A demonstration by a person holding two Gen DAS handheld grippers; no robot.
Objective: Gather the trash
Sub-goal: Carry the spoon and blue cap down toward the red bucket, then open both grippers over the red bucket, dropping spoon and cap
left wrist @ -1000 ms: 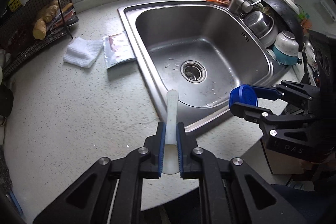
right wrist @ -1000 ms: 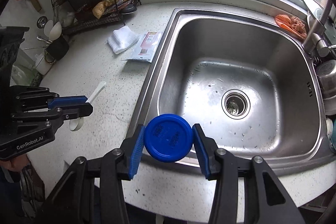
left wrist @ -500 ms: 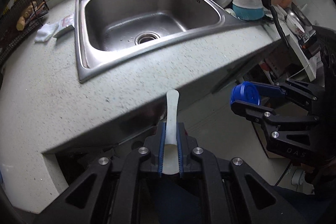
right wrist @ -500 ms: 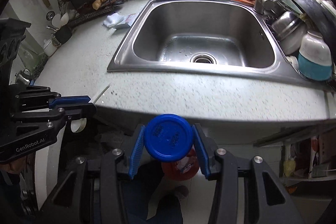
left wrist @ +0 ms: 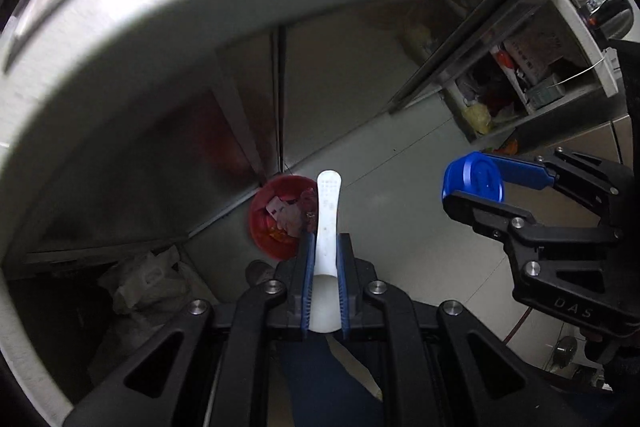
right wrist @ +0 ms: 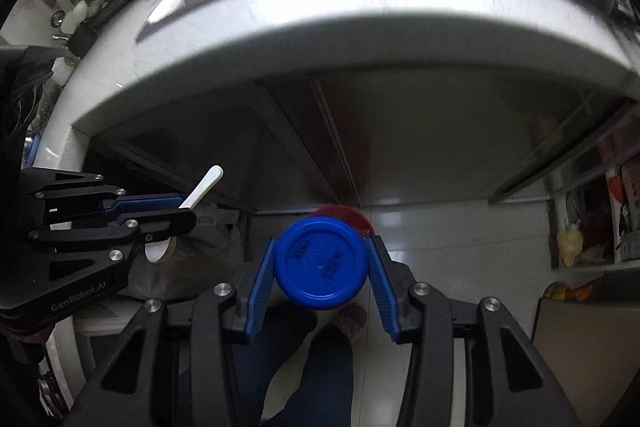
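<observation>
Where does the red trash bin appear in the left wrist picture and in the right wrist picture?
Left wrist: the red trash bin is on the floor at centre, just left of the white spoon.
Right wrist: only the bin's rim shows, above the blue lid.
Shared landmark: the curved white counter edge across the top.
</observation>
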